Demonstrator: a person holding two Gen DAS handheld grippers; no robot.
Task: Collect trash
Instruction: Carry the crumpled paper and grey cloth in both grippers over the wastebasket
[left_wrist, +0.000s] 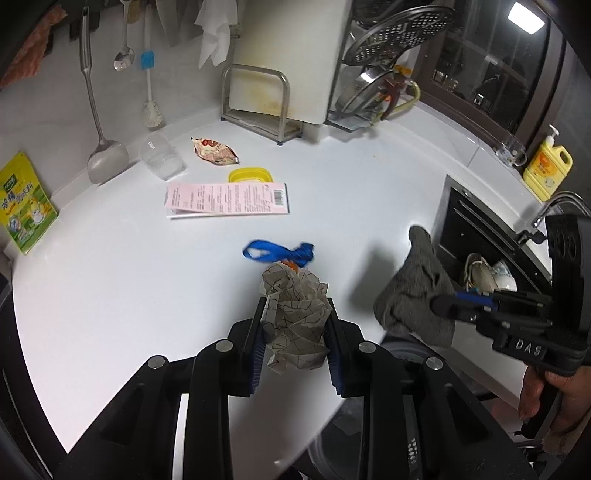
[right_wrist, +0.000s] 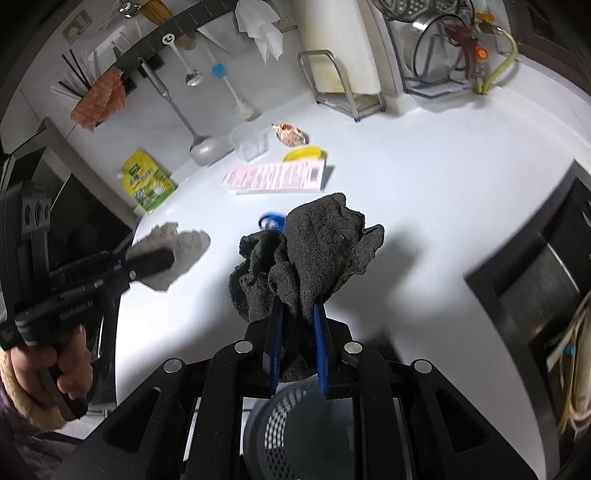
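A: Start at the tools. What are they carrying?

B: The left gripper (left_wrist: 295, 332) is pinching a crumpled paper ball (left_wrist: 295, 314), low and centre in the left view. The right gripper (right_wrist: 297, 343) is pressed together on a dark grey cloth (right_wrist: 310, 251), which bunches above the jaws at the middle of the right view.

A: And the bin?

B: A mesh basket (right_wrist: 291, 424) shows at the bottom of the right view, directly under the right gripper. The cloth looks close to being dropped in; the paper ball hangs over the counter edge (left_wrist: 110, 332), to the left of it.

A: So how far along?

B: I'd judge two pieces picked up, neither yet binned. Still on the counter: a blue strap (left_wrist: 277, 253) just beyond the paper ball, a pink leaflet (left_wrist: 225, 199) in the middle, a yellow lid (left_wrist: 249, 174) touching its far edge, a snack wrapper (left_wrist: 214, 150) further up, and a clear cup (left_wrist: 160, 155) on its side to the upper left.

A: How does the trash look?

B: The paper is pale with dark line print, tightly wadded, light and springy. The cloth is limp, thick, nubbly, and drapes down both sides of the jaws
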